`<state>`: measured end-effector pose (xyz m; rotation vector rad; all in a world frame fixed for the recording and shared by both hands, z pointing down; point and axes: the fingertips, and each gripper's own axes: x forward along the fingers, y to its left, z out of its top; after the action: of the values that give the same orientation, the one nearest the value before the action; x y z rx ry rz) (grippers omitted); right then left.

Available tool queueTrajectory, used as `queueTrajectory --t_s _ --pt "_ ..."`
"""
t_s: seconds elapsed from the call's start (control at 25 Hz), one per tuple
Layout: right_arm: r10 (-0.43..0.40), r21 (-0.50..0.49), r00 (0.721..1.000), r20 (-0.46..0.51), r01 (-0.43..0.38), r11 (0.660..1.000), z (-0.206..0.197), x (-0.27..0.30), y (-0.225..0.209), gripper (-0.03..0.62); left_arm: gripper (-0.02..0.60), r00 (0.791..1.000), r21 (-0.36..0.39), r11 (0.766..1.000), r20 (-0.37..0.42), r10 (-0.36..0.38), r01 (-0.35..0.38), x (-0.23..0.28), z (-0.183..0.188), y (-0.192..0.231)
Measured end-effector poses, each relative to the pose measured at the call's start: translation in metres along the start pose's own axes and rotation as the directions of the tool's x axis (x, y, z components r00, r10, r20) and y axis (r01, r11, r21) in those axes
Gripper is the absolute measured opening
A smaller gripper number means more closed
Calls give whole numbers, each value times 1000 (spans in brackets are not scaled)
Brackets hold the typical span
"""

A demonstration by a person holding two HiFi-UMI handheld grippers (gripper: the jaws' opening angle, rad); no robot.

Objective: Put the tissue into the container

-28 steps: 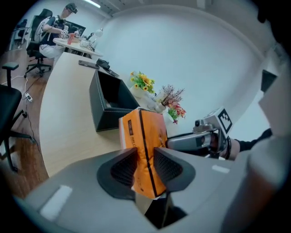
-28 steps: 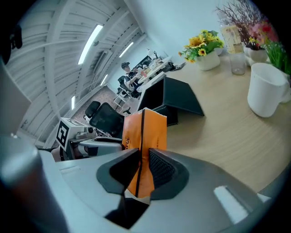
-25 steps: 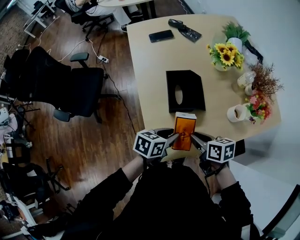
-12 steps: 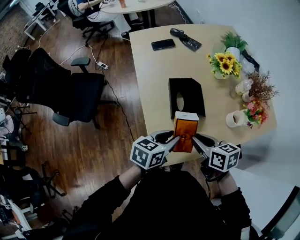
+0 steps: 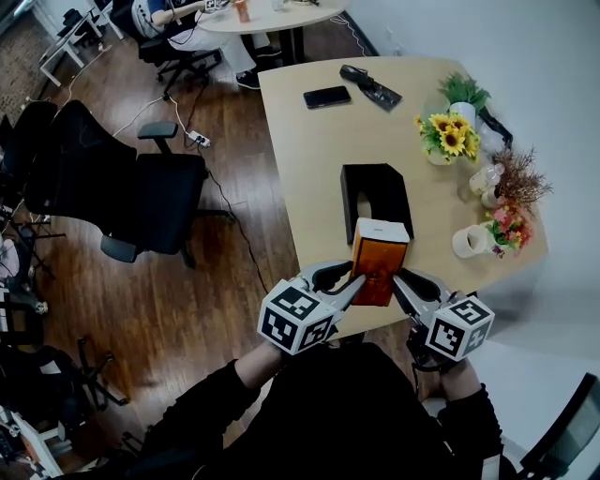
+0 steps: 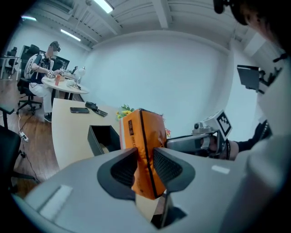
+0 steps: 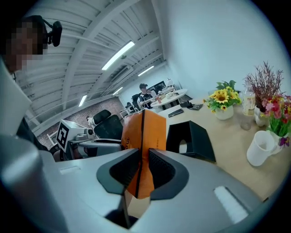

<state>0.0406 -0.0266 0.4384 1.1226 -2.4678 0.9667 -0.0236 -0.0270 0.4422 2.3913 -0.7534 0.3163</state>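
The beige table (image 5: 314, 159) fills the upper middle and right of the head view. Its left edge runs down the middle of the frame and its near edge crosses just above the two marker cubes. Left of that edge is open wooden floor (image 5: 206, 281), with a black office chair (image 5: 127, 183) well apart from the table. The table's middle strip, from the phone (image 5: 327, 97) at the top down to the container (image 5: 377, 199), is bare. Its right side is crowded: sunflowers (image 5: 447, 134) in a vase, further flower pots along the right edge, and a white mug (image 5: 467, 242) at the lower right. A dark flat object (image 5: 371, 82) that I cannot identify lies beside the phone. At the top of the frame a person sits at a round white table (image 5: 281, 13).

The orange tissue pack (image 5: 378, 261) stands upright in the lower middle of the frame, over the near table edge, just below the container. The left gripper (image 5: 354, 284) pinches it from the left and the right gripper (image 5: 397, 284) from the right. Each gripper view shows that gripper's jaws pressed onto the pack's lower part.

The container is a black box lying flat on the table, with an oval hole in its top face. Something pale shows through the hole; I cannot tell what.
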Motion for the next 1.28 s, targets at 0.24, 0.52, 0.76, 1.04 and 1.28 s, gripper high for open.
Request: queueTrajectory --t_s 0.24,0.52,0.76,1.04,1.28 --pt "-20 -55 1000 18 21 998 25 2 11 68 92 999 15 1000 33 -23 23 -8 22 5" --pt "13 -87 1000 24 -11 996 59 11 -4 68 92 999 20 1000 53 0 -1 7 53 16" --pt "52 -93 999 2 -52 994 76 34 -34 67 92 998 -16 998 36 54 -54 33 67 41" --pt "92 -64 994 -57 -96 993 87 58 -71 67 92 996 -86 992 -1 87 -87 66 74 67" --pt "128 9 987 -94 -128 992 90 80 -99 66 92 994 -142 985 -49 93 -99 91 75 91"
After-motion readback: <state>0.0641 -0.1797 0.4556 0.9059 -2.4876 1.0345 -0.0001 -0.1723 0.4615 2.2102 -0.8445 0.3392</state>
